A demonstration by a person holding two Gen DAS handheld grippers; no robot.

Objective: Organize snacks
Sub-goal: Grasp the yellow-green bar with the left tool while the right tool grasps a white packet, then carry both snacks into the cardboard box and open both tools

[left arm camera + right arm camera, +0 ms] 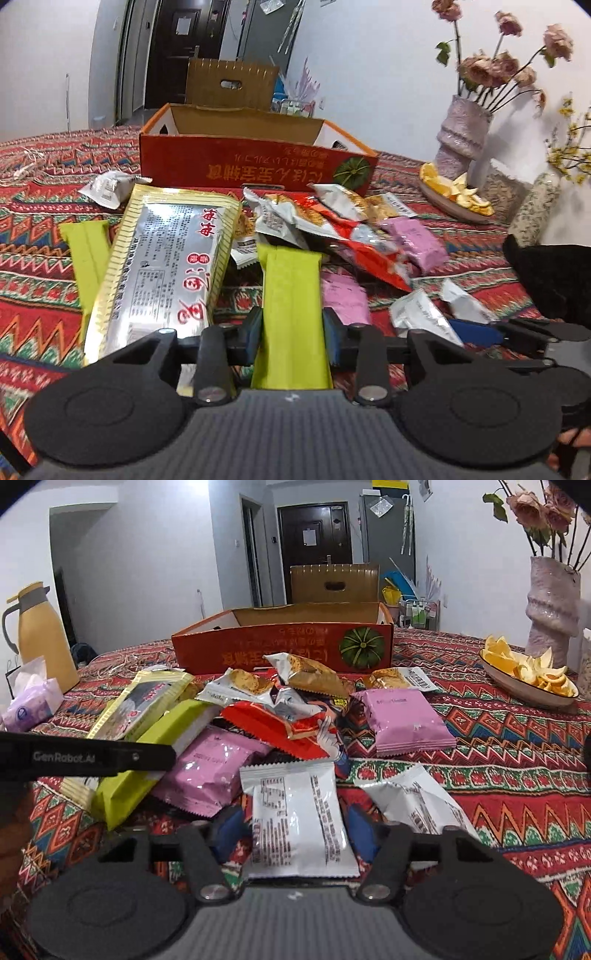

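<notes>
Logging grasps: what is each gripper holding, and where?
Left tongs pinch the lime-green packet across its near end; right tongs pinch the white packet at mid-length.

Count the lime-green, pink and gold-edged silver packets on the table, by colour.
Lime-green packets: 2
Pink packets: 2
Gold-edged silver packet: 1
Total: 5

Lime-green snack bar (pixel 291 295); white printed packet (pixel 299 823); pink packet (pixel 404 720); red-orange box (pixel 284 650); zigzag-patterned multicolour tablecloth (pixel 517 775).
</notes>
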